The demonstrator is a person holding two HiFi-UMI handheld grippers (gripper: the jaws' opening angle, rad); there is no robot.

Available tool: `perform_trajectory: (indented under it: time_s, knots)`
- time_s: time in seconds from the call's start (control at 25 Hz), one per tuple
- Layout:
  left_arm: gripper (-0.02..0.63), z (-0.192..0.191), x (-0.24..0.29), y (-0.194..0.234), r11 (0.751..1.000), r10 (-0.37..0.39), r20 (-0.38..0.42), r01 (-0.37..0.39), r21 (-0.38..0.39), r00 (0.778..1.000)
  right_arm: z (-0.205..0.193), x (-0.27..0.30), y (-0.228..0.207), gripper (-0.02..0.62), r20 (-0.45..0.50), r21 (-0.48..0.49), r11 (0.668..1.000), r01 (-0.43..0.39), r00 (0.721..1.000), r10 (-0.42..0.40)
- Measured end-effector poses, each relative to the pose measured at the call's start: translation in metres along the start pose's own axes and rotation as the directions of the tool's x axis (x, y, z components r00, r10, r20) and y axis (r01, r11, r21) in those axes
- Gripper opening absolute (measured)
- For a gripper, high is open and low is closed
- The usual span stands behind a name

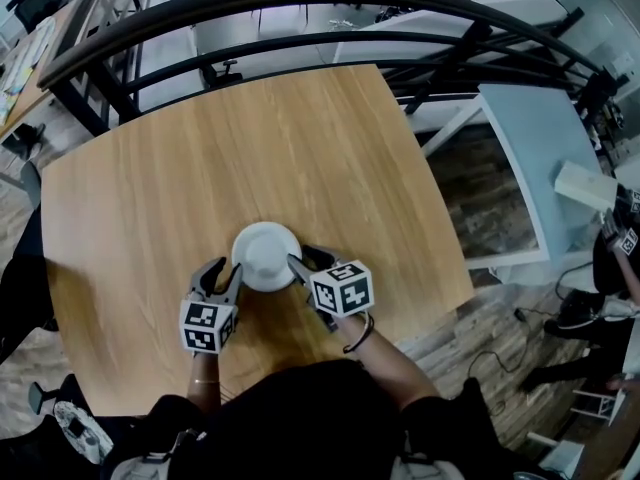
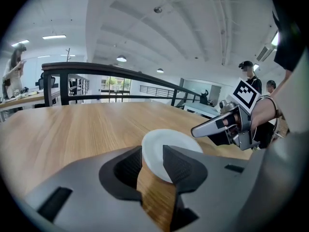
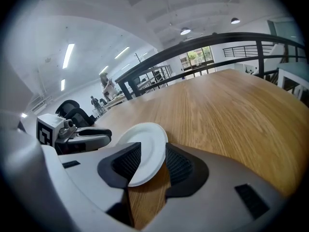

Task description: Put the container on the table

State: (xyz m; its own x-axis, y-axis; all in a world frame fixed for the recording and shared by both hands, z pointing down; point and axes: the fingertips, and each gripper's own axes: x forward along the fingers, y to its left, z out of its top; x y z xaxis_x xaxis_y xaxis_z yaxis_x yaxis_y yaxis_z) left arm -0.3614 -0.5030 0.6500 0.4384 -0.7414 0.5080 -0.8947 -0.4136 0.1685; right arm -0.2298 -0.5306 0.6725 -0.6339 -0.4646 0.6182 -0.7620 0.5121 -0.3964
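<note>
Head view: white container sits on desk between left gripper and right gripper; gripper views show both jaws released.

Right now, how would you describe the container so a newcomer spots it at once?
Find the wooden table; near its edge closest to the person, the left claw and right claw face each other. The container is the round white dish between them, the only thing lying on the wood.

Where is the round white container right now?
In the head view, the white container sits on the wooden table, toward its near edge, between the open left claw and open right claw.
</note>
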Motion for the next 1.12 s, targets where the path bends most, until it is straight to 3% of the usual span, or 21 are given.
perform_trajectory:
  time_s: [0.24,0.36,0.44,0.76,1.12]
  knots:
    - [0.123,0.014,-0.009,-0.006,1.0,0.008,0.026,-0.008,0.023,1.0,0.013,-0.013,0.0,0.169,0.05,0.0,1.0,0.02,0.999,-0.02]
    - [0.111,0.027,-0.017,-0.013,1.0,0.009,0.084,-0.012,0.026,0.996,0.025,-0.025,0.008,0.052,0.113,-0.009,1.0,0.006,0.994,-0.005]
    - [0.032,0.036,-0.023,-0.02,1.0,0.002,0.12,-0.004,0.012,0.993,0.032,-0.033,0.014,0.035,0.148,-0.01,1.0,-0.012,0.989,0.014]
    - [0.018,0.062,-0.045,-0.065,0.998,-0.036,0.163,0.026,0.063,0.986,0.046,-0.081,0.032,0.026,0.246,-0.049,0.998,-0.041,0.968,0.052]
    - [0.018,0.082,-0.063,-0.101,0.991,-0.008,0.182,-0.016,0.133,0.983,0.061,-0.13,0.035,0.026,0.347,-0.052,0.994,-0.094,0.932,0.106]
